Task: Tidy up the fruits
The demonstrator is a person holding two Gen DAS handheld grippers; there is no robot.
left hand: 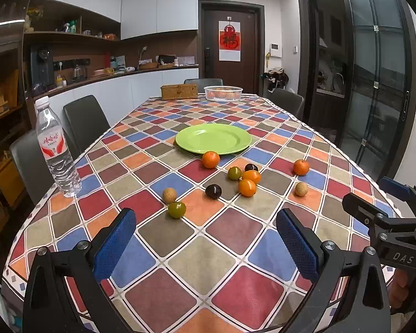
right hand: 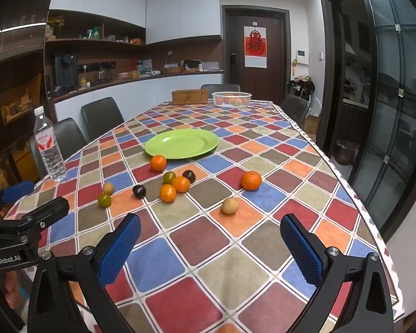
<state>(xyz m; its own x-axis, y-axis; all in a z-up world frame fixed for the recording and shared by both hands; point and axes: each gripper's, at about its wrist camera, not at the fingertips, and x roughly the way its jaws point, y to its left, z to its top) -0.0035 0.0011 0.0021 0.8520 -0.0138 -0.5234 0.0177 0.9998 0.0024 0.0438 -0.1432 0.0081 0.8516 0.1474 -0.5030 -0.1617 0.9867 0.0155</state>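
Several small fruits lie loose on the checkered tablecloth [left hand: 180,263] in front of an empty green plate [left hand: 213,138] [right hand: 181,143]. They include an orange by the plate [left hand: 210,159] [right hand: 158,163], an orange off to the right [left hand: 301,167] [right hand: 251,180], a dark plum [left hand: 213,191] [right hand: 139,191], a green fruit [left hand: 177,209] [right hand: 104,200] and a tan fruit [left hand: 301,188] [right hand: 230,205]. My left gripper [left hand: 205,238] is open and empty above the near table. My right gripper [right hand: 209,242] is open and empty, to the right of the left one.
A water bottle [left hand: 56,149] [right hand: 48,145] stands at the table's left edge. A white basket [left hand: 223,93] [right hand: 231,98] holding fruit and a woven box [left hand: 179,91] [right hand: 190,96] sit at the far end. Dark chairs line the sides.
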